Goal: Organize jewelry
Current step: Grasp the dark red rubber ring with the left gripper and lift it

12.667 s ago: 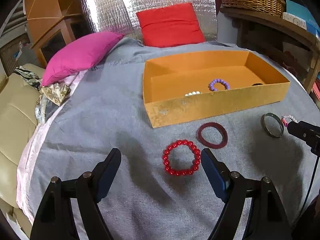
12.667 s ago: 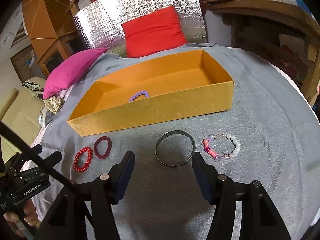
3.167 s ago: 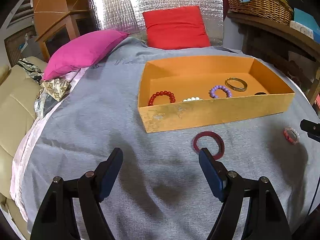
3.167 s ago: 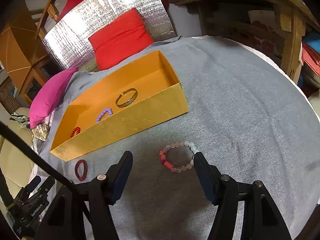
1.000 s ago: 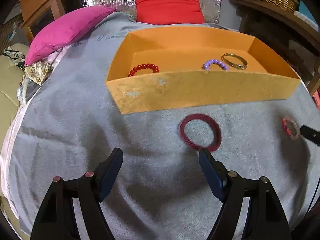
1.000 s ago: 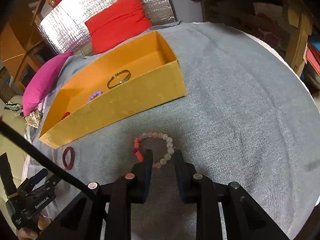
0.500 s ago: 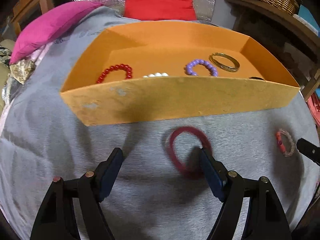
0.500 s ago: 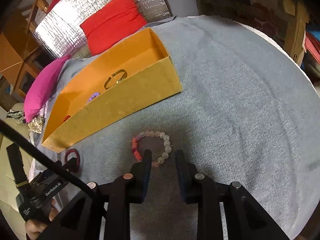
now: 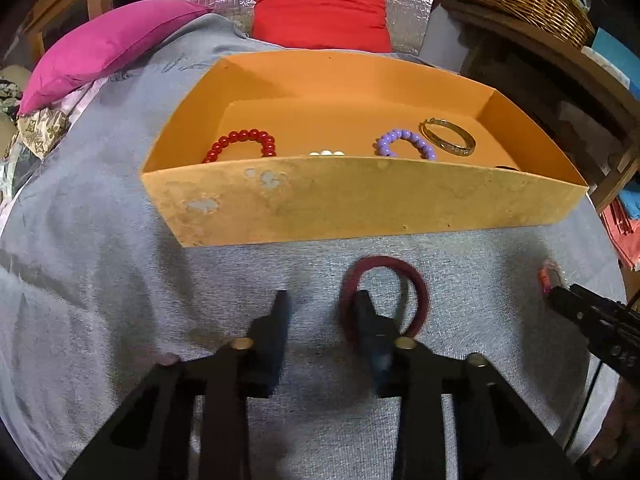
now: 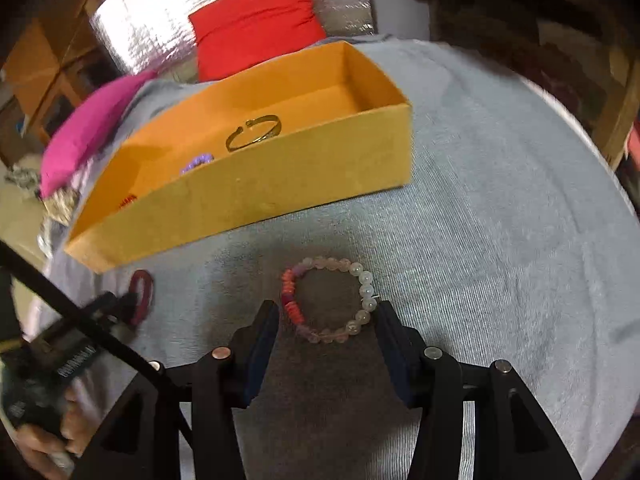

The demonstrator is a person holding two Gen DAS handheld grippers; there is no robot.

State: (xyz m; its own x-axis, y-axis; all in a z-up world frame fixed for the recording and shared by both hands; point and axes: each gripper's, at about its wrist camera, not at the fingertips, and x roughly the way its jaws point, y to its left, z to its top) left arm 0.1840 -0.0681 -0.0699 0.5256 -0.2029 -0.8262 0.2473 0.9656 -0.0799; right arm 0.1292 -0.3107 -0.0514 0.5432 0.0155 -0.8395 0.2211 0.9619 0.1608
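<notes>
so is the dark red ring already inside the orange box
No, the dark red ring lies on the grey cloth in front of the orange box.

I see a surface draped in grey cloth (image 9: 100,280). An orange box (image 9: 360,200) sits on it. Just in front of the box lies a maroon ring bracelet (image 9: 416,284), and to that ring's right a pink-and-white beaded bracelet (image 10: 360,280). Behind the box rest a magenta pillow (image 9: 104,48) and a red cushion (image 9: 320,8).

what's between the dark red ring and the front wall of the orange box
Only bare grey cloth. The left wrist view shows nothing lying between the dark red ring and the orange box.
</notes>
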